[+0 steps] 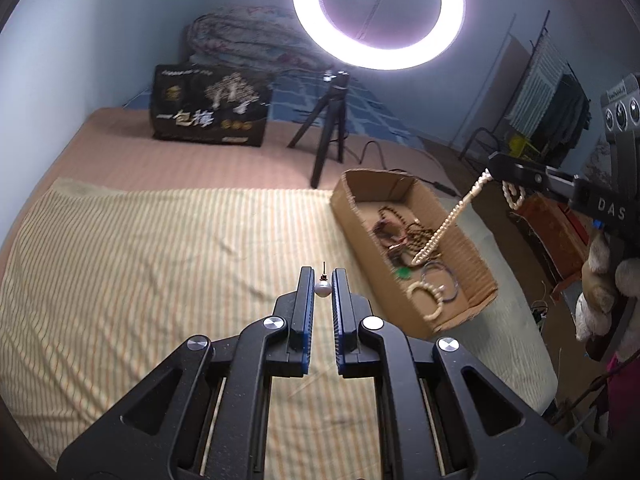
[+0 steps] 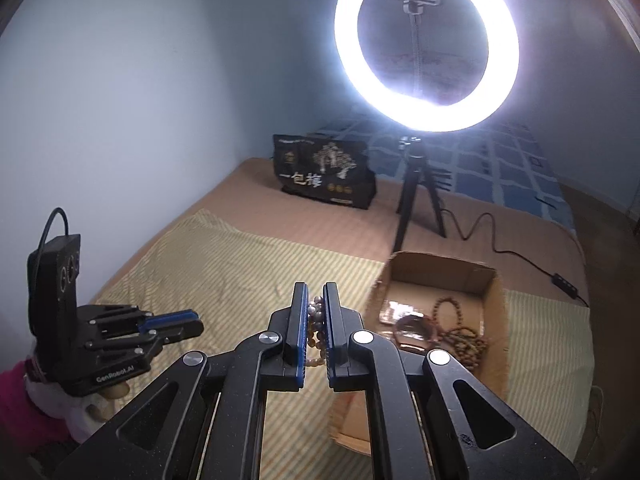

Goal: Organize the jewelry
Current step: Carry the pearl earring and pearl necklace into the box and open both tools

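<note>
While a lit ring light (image 1: 378,16) on a black tripod (image 1: 330,128) glares over the scene, a bed (image 1: 120,152) with a tan sheet fills both wrist views, a yellow striped cloth (image 1: 140,260) spread across its near half. At the far end of the bed a black printed bag (image 1: 210,110) stands upright beside the tripod, with a rolled quilt (image 1: 240,34) behind it against the wall. An open cardboard box (image 1: 460,240) rests on the right edge of the striped cloth and holds a heap of jewelry: dark bead strands (image 1: 404,232), thin bangles (image 1: 440,280) and a cream bead bracelet (image 1: 426,294). The right gripper (image 1: 490,174), held by a hand in a pale fuzzy sleeve, hangs above the box with its jaws clamped on a cream bead necklace (image 1: 452,216); one end of the strand trails down among the pieces in the box, and a short loop dangles below the jaws. The left gripper (image 1: 322,280) hovers over the striped cloth just left of the box, its jaws pinched on a pearl earring (image 1: 322,288) whose thin post points up past the tips.
</note>
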Action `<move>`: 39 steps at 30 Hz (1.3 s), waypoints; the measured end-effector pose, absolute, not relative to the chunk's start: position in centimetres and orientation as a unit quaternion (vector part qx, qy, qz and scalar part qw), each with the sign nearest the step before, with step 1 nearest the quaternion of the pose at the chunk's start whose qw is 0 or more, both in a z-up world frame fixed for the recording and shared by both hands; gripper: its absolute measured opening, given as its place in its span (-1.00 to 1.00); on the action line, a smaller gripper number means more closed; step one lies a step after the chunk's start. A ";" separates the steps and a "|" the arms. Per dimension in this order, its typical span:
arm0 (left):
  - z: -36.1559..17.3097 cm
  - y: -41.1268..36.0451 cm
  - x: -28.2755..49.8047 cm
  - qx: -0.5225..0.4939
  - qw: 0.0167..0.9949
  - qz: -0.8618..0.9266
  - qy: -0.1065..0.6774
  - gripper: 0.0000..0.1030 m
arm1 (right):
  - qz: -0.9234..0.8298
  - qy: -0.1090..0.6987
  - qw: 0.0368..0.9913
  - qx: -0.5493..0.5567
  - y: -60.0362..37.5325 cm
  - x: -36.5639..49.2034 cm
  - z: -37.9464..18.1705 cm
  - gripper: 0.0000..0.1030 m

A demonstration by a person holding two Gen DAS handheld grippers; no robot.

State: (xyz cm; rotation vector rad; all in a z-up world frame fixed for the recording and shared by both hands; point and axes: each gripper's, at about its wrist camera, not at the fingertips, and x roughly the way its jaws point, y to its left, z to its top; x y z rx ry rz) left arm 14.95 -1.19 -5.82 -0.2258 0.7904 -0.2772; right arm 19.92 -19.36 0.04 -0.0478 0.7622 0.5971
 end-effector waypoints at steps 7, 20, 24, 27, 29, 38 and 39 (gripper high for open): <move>-5.5 -4.9 17.1 -0.101 0.906 -0.159 0.380 -0.87 | 0.258 0.365 0.894 -0.023 -23.0 20.2 0.4 -0.89; -7.3 -11.0 20.3 -0.069 0.896 -0.188 0.397 -0.87 | 0.228 0.375 0.898 -0.011 -27.6 21.1 -1.6 -0.90; -8.5 -12.3 21.2 -0.062 0.892 -0.190 0.406 -0.87 | 0.220 0.383 0.897 -0.002 -28.7 21.7 -2.7 -0.90; -9.3 -13.0 21.7 -0.057 0.889 -0.189 0.414 -0.87 | 0.214 0.390 0.895 0.006 -29.5 22.1 -3.6 -0.90; -9.7 -13.4 22.0 -0.055 0.887 -0.190 0.417 -0.87 | 0.210 0.395 0.894 0.010 -29.9 22.3 -4.2 -0.90; -10.9 -14.6 22.6 -0.043 0.884 -0.188 0.426 -0.87 | 0.202 0.413 0.888 0.021 -30.8 22.5 -6.2 -0.90; -10.9 -14.7 22.6 -0.042 0.884 -0.188 0.427 -0.87 | 0.202 0.414 0.888 0.021 -30.8 22.6 -6.3 -0.90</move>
